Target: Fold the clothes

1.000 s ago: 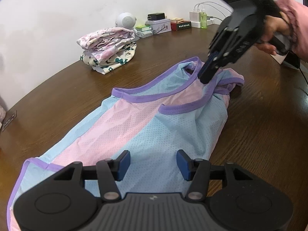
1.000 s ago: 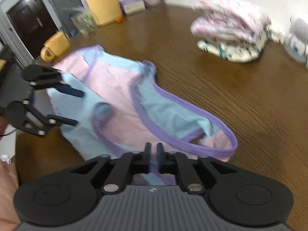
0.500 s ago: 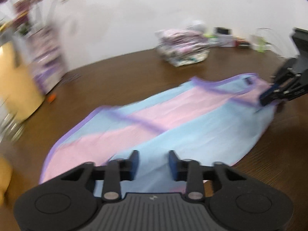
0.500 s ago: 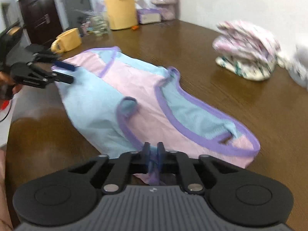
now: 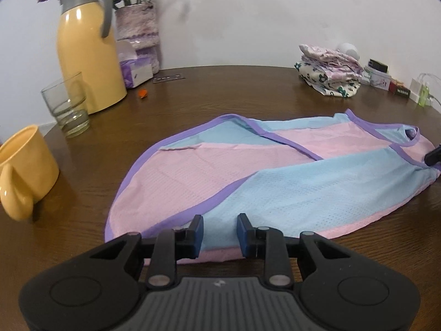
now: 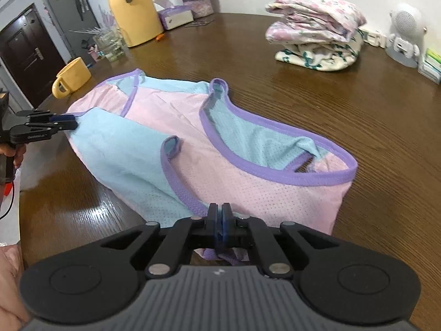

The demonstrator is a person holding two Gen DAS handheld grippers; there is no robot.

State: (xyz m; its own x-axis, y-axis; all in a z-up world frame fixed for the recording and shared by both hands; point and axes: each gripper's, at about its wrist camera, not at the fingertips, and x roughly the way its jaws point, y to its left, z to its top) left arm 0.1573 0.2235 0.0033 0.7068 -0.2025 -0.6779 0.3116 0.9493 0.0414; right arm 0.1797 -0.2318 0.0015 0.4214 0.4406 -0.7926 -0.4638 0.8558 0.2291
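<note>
**Clearly a limp, light mesh top: grip it by the trim**

Spread flat on the round dark wooden table [image 5: 248, 93], the pink-and-blue mesh sleeveless top with purple binding [image 6: 209, 149] looks thin and floppy, likely to sag and slide. The right gripper [image 6: 220, 220] is pinched tight on its shoulder trim; the left gripper [image 5: 220, 230] stands apart over the hem. Bound edges and corners offer the firmest hold.

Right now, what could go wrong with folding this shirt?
Only the right tongs pinch the shirt. The left tongs are open over its edge, so that side may stay put or slip. The glass and yellow mug stand close by, and a wide swing might knock them.
</note>
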